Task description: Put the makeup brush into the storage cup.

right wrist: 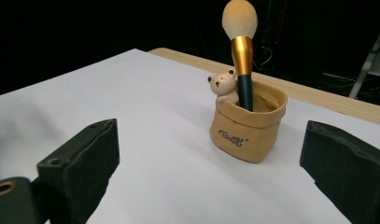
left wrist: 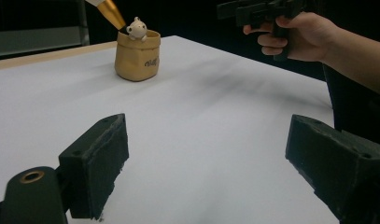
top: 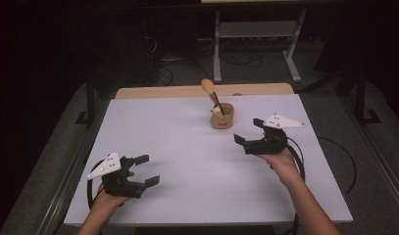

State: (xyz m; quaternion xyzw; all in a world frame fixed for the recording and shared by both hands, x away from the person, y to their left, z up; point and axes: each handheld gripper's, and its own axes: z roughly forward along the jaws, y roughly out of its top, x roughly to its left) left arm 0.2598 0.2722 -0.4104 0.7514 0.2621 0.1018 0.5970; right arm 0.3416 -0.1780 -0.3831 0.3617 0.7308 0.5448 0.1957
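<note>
A tan pot (top: 222,116) (left wrist: 136,56) (right wrist: 249,127) with a small bear figure (right wrist: 223,86) on its rim stands at the far middle of the white table (top: 187,147). A makeup brush (top: 210,91) (right wrist: 241,46) with a pale fluffy head and gold ferrule stands head-up inside it. My right gripper (top: 249,130) (right wrist: 211,163) is open, to the right of the pot and aimed at it, empty. My left gripper (top: 148,170) (left wrist: 206,158) is open near the front left of the table, far from the pot, holding nothing.
A wooden strip (top: 202,90) runs along the table's far edge. Behind it a white metal stand (top: 258,39) and cables lie on the dark floor. The other hand with the right gripper (left wrist: 257,11) shows in the left gripper view.
</note>
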